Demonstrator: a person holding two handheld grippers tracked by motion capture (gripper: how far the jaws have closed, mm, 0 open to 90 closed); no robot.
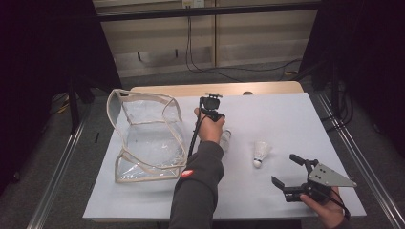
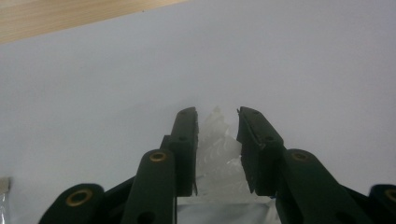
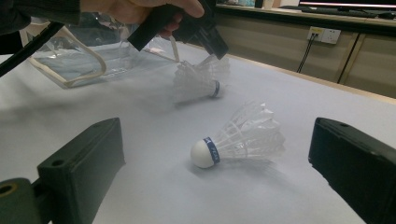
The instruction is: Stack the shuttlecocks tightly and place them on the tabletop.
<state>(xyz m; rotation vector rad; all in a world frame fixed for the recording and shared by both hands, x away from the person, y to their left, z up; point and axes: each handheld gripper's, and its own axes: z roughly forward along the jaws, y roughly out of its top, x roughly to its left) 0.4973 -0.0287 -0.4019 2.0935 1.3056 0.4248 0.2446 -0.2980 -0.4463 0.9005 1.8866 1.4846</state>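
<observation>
The left gripper point(image 1: 214, 116) reaches down to a white feathered shuttlecock point(image 3: 198, 79) lying on the white tabletop point(image 1: 286, 119), beside the clear plastic bag with a cream edge point(image 1: 143, 138). Its jaws are pinched on the feathers. This looks like the picking-up step. Next it likely needs to lift the shuttlecock gently and carry it to the bag. The right gripper point(image 1: 291, 179) waits with jaws wide apart near a second white shuttlecock point(image 1: 260, 152).

The white-covered counter point(image 1: 296, 119) is evenly lit from overhead, its surroundings dark. Shadows are soft. The far white feathered shuttlecock point(image 3: 198, 79) appears blurred in the right gripper view.
</observation>
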